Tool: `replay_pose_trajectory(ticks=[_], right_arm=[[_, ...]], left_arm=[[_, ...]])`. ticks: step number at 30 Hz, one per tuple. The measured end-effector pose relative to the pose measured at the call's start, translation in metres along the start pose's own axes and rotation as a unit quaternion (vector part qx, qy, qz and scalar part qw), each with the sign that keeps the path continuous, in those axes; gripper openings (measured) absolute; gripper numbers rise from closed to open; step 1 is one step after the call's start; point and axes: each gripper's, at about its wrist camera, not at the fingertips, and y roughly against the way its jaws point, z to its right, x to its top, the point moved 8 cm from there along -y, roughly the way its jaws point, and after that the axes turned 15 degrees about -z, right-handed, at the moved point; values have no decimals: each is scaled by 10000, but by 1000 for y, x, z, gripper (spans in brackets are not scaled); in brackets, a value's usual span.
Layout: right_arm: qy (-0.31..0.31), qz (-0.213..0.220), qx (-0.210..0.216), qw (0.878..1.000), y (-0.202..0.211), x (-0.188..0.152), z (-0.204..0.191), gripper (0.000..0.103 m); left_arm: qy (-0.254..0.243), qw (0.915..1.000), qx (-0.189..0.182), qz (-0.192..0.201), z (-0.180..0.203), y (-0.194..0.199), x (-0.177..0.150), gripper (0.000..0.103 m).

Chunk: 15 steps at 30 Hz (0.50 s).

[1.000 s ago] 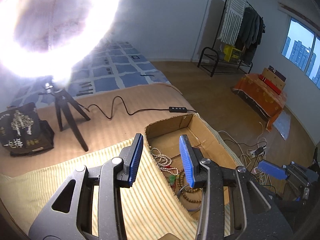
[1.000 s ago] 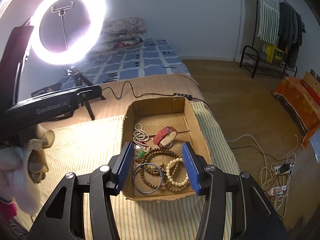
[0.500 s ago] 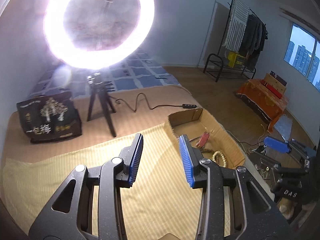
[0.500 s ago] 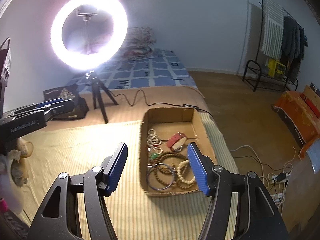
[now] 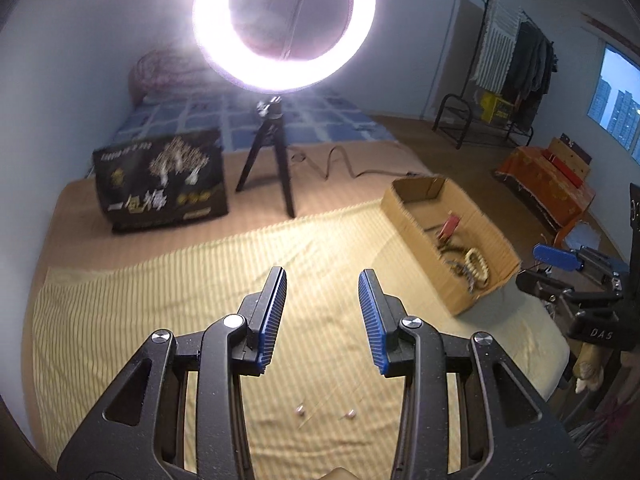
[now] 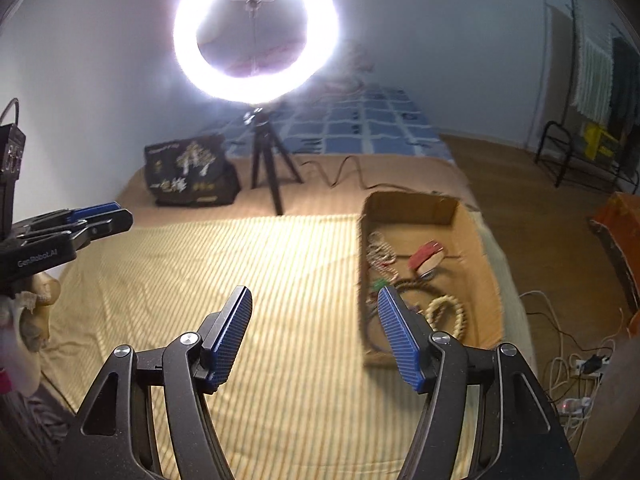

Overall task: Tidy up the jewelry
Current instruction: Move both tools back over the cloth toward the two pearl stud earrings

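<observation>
Swung away from the cardboard box [image 5: 448,236] of bead bracelets [image 6: 446,314], now right of both; left gripper [image 5: 322,312] part-open and empty, right gripper [image 6: 316,332] opening, empty.

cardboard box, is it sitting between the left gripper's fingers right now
No, the cardboard box lies off to the right of the left gripper, over bare striped cloth.

Jewelry [image 6: 404,276] in cardboard box [image 6: 408,204]

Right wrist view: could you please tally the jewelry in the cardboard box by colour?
Red strap: 1
White beads: 1
Cream beads: 1
Brown beads: 1
Green piece: 1
Grey ring: 1
Total: 6
</observation>
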Motion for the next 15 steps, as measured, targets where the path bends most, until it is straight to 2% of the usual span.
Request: replay_pose_trajectory(ticks=[7,15], right_arm=[[283,-40,164,9995,-16,-23,-34,65],[854,-536,381,9942,-54,-56,-76,65]], left_arm=[[46,9996,-4,-283,-18,-13,-37,38],[-59,9978,-106,-644,-22,-38,-69,38]])
